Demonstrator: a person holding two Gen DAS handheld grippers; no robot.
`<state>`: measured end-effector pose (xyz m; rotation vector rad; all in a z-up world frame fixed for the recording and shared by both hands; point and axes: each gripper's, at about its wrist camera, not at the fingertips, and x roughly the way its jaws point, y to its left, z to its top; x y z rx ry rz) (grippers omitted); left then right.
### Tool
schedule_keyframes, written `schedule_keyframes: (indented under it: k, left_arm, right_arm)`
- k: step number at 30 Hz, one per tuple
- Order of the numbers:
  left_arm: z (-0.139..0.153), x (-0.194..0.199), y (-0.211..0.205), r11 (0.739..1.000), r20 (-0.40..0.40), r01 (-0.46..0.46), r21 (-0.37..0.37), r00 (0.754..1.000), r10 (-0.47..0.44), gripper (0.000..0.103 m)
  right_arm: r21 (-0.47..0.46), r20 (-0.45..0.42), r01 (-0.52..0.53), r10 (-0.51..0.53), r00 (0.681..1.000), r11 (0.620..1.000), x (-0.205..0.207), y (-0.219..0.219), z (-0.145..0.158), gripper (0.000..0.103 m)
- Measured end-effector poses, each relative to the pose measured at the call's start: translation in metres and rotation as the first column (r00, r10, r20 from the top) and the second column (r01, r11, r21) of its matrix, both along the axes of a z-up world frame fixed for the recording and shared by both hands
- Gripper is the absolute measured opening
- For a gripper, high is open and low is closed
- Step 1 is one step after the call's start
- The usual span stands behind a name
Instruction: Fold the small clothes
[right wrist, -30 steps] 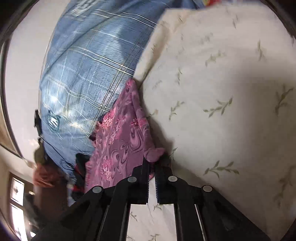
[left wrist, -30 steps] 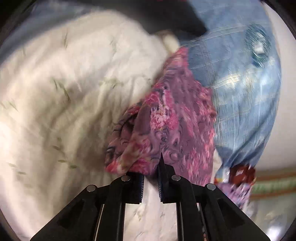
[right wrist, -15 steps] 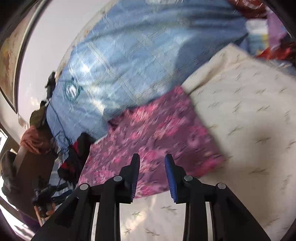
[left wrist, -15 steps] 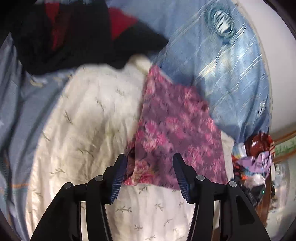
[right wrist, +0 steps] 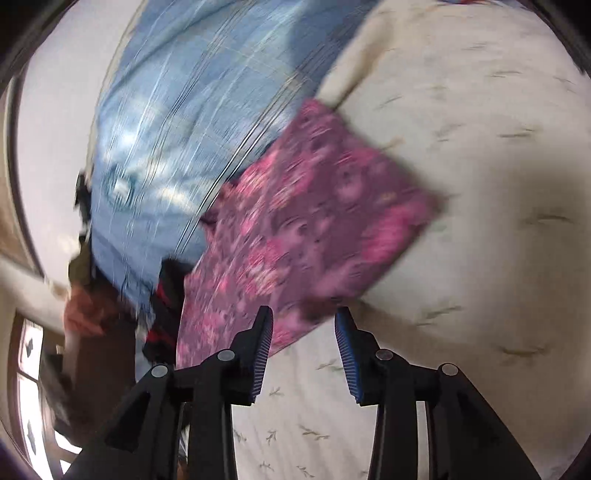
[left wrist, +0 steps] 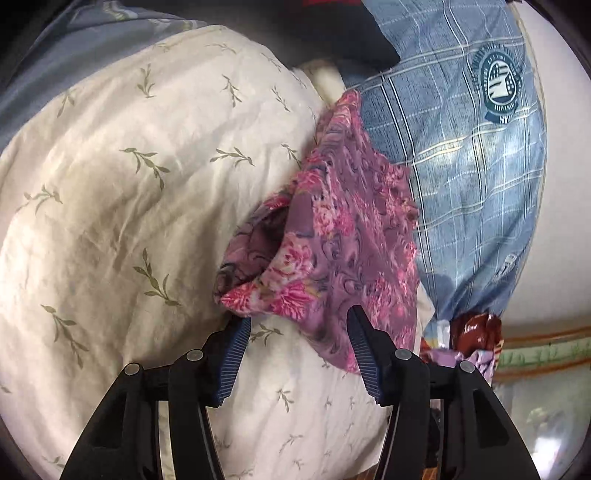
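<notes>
A small purple and pink floral garment lies folded on a cream leaf-print sheet, against a blue plaid pillow. Its near left corner stands lifted and shows the inside. My left gripper is open, its fingertips at the garment's near edge, holding nothing. In the right wrist view the garment lies as a flat, blurred rectangle. My right gripper is open at its near edge and empty.
A dark black and red garment lies at the back of the bed. A blue-grey cover lies at the back left. A heap of coloured clothes sits off the right side. A window shows far left in the right wrist view.
Both grippers were shut on the garment's corners a second ago and have let go. They pulled back, and now both stand open close to its near edge.
</notes>
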<state>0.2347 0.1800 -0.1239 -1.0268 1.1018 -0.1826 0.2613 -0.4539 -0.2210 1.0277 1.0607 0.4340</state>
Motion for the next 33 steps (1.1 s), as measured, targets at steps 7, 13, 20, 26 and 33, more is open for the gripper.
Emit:
schedule_keyframes:
  k: [7,13,20,26,33]
  left_arm:
    - [0.013,0.012,-0.001,0.993,0.013,-0.023,0.12,1.0,0.021,0.041]
    - [0.048,0.005,-0.019,0.951,0.052,0.02,0.309,0.998,-0.038,0.016]
    - [0.039,-0.014,-0.008,0.956,-0.014,0.078,0.283,0.997,-0.078,0.021]
    - [0.092,-0.018,0.037,0.937,0.07,0.06,0.343,0.994,-0.089,0.046]
    - [0.082,0.071,0.024,0.928,-0.082,0.254,0.274,0.967,-0.24,0.059]
  right_arm:
    - [0.09,-0.059,0.174,-0.169,0.984,0.981,0.022,-0.026,-0.023,0.033]
    - [0.032,0.094,0.187,-0.189,0.978,0.982,0.035,-0.041,0.003,0.005]
    - [-0.121,0.035,0.152,-0.149,0.988,0.981,0.023,-0.039,-0.014,0.021]
    - [-0.266,0.185,0.127,-0.079,0.98,0.956,0.01,-0.027,0.041,0.026]
    - [-0.497,0.324,-0.322,0.516,0.793,0.806,-0.003,0.178,0.091,0.049]
